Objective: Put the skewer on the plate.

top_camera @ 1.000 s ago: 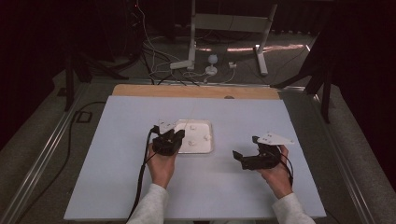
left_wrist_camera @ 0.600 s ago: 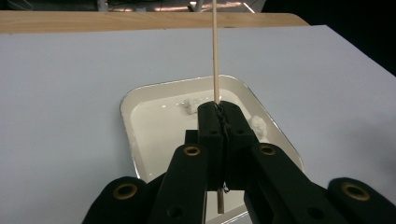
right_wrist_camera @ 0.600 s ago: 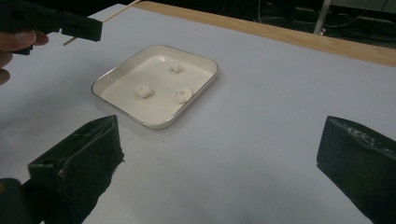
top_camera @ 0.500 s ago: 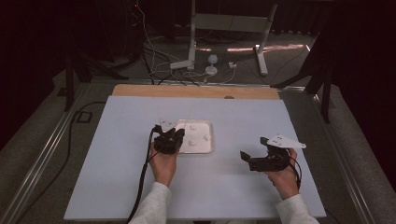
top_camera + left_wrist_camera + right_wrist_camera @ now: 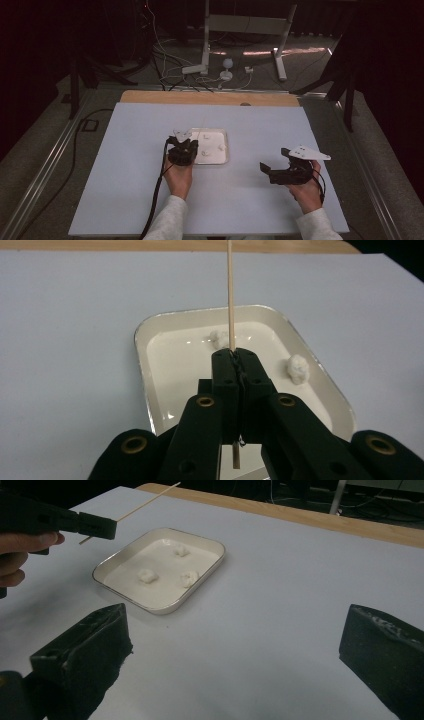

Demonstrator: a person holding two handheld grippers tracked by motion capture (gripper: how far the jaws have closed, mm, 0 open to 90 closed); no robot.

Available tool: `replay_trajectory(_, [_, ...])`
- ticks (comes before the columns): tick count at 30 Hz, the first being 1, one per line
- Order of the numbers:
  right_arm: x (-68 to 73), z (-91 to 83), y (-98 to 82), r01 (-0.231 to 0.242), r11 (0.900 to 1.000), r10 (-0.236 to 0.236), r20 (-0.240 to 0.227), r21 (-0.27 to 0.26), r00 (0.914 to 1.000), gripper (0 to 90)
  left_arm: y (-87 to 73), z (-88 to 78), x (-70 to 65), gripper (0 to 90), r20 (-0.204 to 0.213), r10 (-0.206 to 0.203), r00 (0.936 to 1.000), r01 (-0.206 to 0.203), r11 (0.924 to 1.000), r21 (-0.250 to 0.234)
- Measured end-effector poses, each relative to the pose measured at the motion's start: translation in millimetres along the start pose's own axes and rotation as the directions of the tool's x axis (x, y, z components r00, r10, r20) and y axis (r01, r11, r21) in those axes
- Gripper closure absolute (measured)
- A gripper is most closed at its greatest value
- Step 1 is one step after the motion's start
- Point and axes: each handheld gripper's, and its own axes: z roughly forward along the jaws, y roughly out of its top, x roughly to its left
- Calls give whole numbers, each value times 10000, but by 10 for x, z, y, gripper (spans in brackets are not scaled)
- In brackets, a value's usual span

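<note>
Left hand-held gripper [image 5: 235,357] stays clenched on the wooden skewer [image 5: 230,295] over the white tray [image 5: 150,365] mid-table, while the right hand-held gripper [image 5: 274,170], jaws spread, has drifted rightward.

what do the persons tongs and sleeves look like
Both tongs are black. The left tongs have two flat jaws with brass-coloured rivets, and a black cable trails back along the arm. The right tongs carry a pale grey three-cornered plate on top, with blocky matt jaws. Both sleeves are light grey.
</note>
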Motion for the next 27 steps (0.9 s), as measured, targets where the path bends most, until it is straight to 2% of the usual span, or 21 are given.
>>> replay_trajectory(8, [-14, -14, -11, -48, 10000, 48, 55, 6, 10000, 1, -96, 81, 25, 892, -266, -286, 9992, 293, 9992, 276])
replay_trajectory(17, [-2, -2, -16, 7, 10000, -7, 28, 50, 10000, 1, -165, 169, 13, 890, -686, -279, 9973, 326, 9971, 689])
replay_trajectory(23, [-14, -19, -12, -48, 10000, 48, 47, -10, 10000, 1, -202, 251, 21, 887, -806, -510, 9954, 593, 9928, 1045])
replay_trajectory(27, [-16, -10, -16, -38, 10000, 38, 47, 7, 10000, 1, -212, 274, 12, 885, -852, -498, 9951, 597, 9912, 1179])
